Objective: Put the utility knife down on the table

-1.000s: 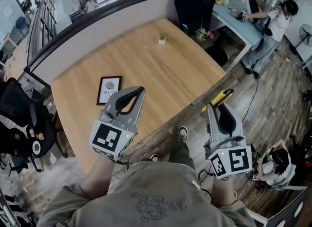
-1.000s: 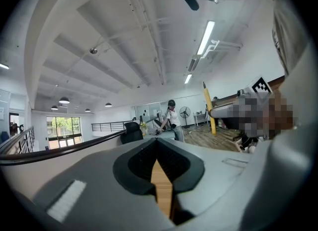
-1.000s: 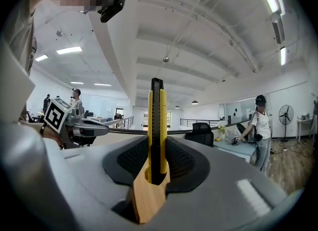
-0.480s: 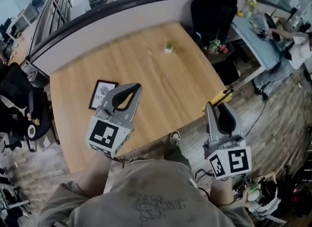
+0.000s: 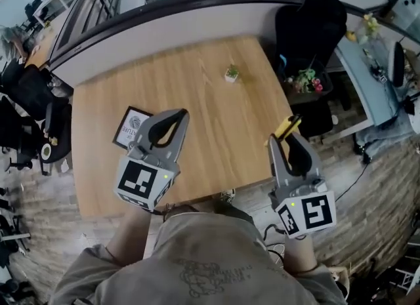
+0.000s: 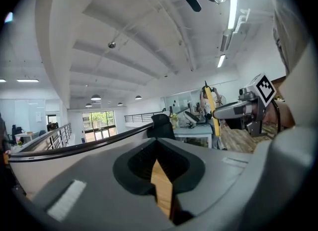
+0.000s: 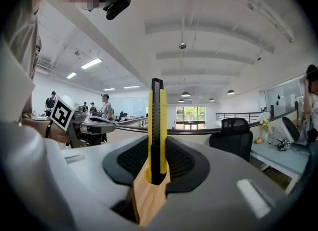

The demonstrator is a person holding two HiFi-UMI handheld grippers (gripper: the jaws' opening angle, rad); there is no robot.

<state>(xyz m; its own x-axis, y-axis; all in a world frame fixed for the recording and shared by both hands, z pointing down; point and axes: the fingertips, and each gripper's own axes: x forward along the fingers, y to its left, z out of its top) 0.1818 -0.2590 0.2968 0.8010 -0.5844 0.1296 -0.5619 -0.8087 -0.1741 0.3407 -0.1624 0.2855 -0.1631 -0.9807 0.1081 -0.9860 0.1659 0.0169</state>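
Note:
A yellow and black utility knife (image 7: 157, 125) stands upright between the jaws of my right gripper (image 7: 157, 150), which is shut on it. In the head view the utility knife (image 5: 287, 126) pokes out past my right gripper (image 5: 280, 142) at the right edge of the wooden table (image 5: 203, 113). My left gripper (image 5: 174, 116) hangs over the table's near left part, shut with nothing in it. In the left gripper view its jaws meet at the tips (image 6: 158, 145), and the knife (image 6: 210, 105) shows off to the right.
A black framed picture (image 5: 130, 127) lies on the table just left of my left gripper. A tiny potted plant (image 5: 231, 73) sits at the far side. A black chair (image 5: 310, 31) and flowers (image 5: 306, 79) stand past the right edge, a low wall (image 5: 164, 18) behind.
Both grippers have moved left relative to the table. The knife, earlier over the floor off the table's right side, is now at the table's right edge.

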